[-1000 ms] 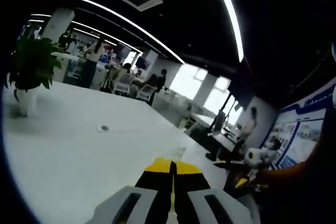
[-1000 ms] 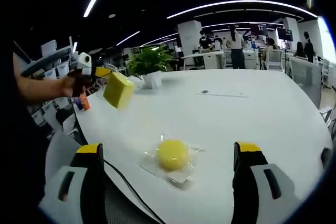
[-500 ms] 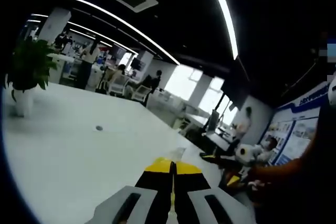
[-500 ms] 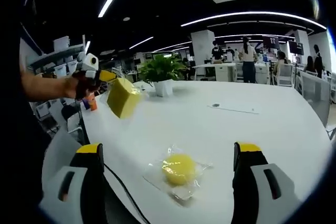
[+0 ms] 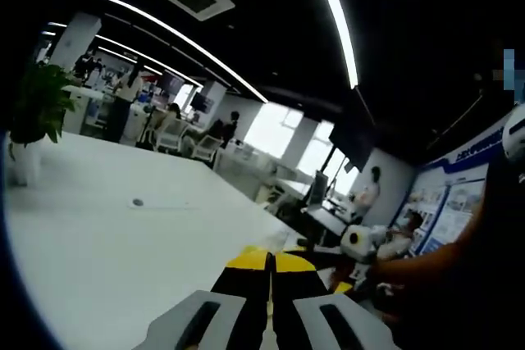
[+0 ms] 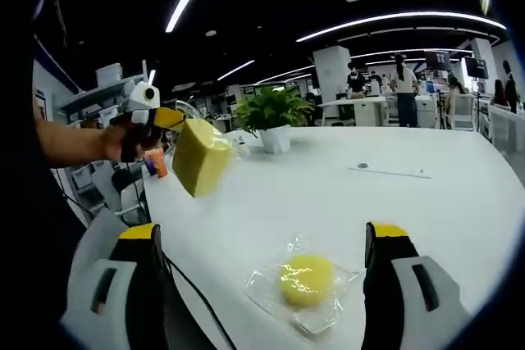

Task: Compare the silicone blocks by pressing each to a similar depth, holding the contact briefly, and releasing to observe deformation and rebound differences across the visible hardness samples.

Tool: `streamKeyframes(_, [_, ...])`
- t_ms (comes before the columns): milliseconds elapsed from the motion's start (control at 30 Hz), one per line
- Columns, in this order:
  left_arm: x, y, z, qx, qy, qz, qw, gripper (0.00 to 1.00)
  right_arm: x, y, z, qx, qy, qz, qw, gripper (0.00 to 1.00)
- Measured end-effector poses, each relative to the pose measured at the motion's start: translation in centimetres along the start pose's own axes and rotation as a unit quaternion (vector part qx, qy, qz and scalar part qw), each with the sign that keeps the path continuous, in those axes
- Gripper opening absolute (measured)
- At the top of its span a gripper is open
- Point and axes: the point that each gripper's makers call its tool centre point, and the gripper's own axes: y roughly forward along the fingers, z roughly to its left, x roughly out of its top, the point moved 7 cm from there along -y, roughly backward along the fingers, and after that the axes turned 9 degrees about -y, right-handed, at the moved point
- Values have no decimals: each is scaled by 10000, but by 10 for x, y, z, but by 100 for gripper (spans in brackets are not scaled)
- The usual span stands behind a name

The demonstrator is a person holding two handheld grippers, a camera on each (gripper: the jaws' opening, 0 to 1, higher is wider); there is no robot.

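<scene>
Yellow silicone block (image 6: 201,167) is still being carried aloft, pinched by the left gripper (image 6: 168,118); the right gripper (image 6: 262,239) is being held spread over the bagged yellow sample (image 6: 306,280), so pressing is not yet begun.

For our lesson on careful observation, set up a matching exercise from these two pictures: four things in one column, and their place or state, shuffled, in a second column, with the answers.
Things
1. yellow block
2. round yellow sample
3. potted plant
4. right hand-held gripper

Place or state
A. jaws wide apart, holding nothing
B. lying on the white table in a clear wrapper
C. standing on the table's far side
D. held in the air by the left hand-held gripper

Pairs: 1-D, 2-B, 3-C, 4-A
</scene>
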Motion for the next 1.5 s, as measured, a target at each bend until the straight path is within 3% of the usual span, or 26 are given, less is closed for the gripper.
streamKeyframes(333, [-2,5,-16,-238,-55,-5,9997,0,15,20,13,431,123,-272,9986,96])
streamKeyframes(533, [-2,9,-24,-380,-153,-52,9991,0,30,33,22,726,-50,-412,9965,96])
streamKeyframes(833, [-1,14,-36,-596,-298,-147,9977,0,38,39,28,993,9,-723,9924,96])
streamKeyframes(1067, [-4,17,-42,-760,-338,-84,9965,0,45,41,37,1350,31,-839,9873,77])
streamKeyframes(1167, [-4,18,-46,-811,-328,-39,9962,0,49,41,43,1623,263,-876,9825,66])
streamKeyframes(1500, [-1,19,-54,-962,-334,-91,9948,0,53,41,49,1692,431,-1117,9783,49])
